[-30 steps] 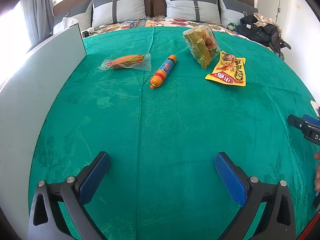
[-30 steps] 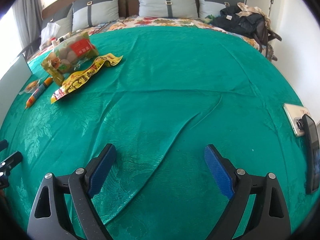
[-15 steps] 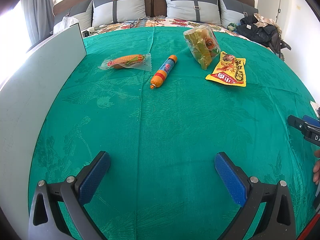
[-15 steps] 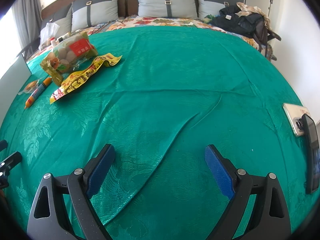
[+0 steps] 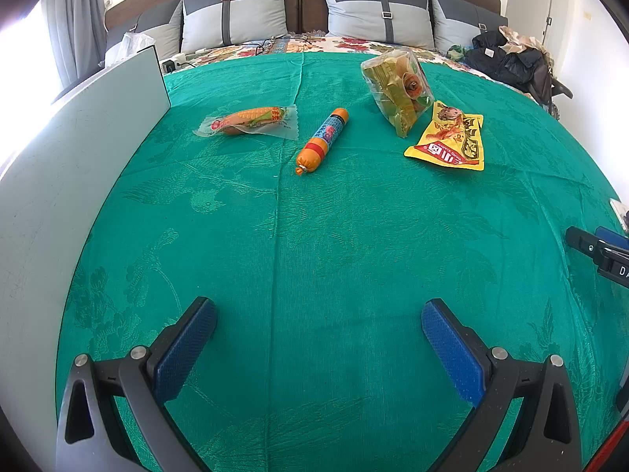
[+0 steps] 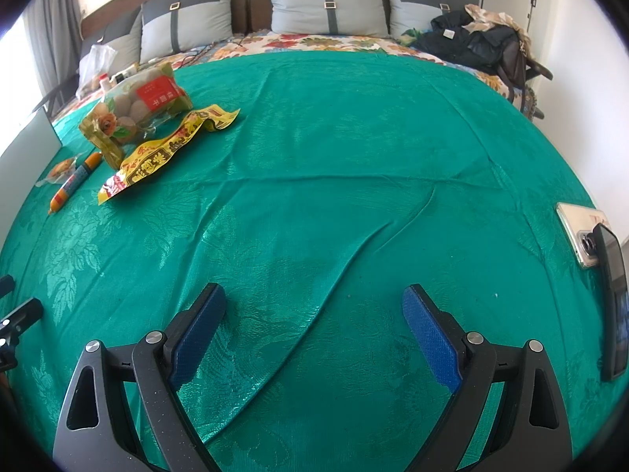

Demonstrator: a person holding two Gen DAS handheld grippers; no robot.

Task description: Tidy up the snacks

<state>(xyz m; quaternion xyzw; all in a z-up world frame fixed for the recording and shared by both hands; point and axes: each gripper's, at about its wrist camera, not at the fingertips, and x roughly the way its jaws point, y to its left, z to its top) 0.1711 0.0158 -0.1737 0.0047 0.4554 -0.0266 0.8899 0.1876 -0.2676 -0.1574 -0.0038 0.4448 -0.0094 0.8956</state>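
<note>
Sausage stick (image 5: 323, 140): orange ends, blue printed wrapper, lying flat on the green bedspread (image 5: 334, 255). Its long axis runs from near-left to far-right in the left wrist view. Left of the sausage lies a clear-wrapped corn snack (image 5: 249, 120); right of it a clear bag of round snacks (image 5: 397, 88), then a yellow packet (image 5: 450, 142). Left gripper (image 5: 318, 338) and right gripper (image 6: 313, 322) both spread wide, empty, well short of the sausage. Grey pillows (image 5: 379, 10) beyond.
</note>
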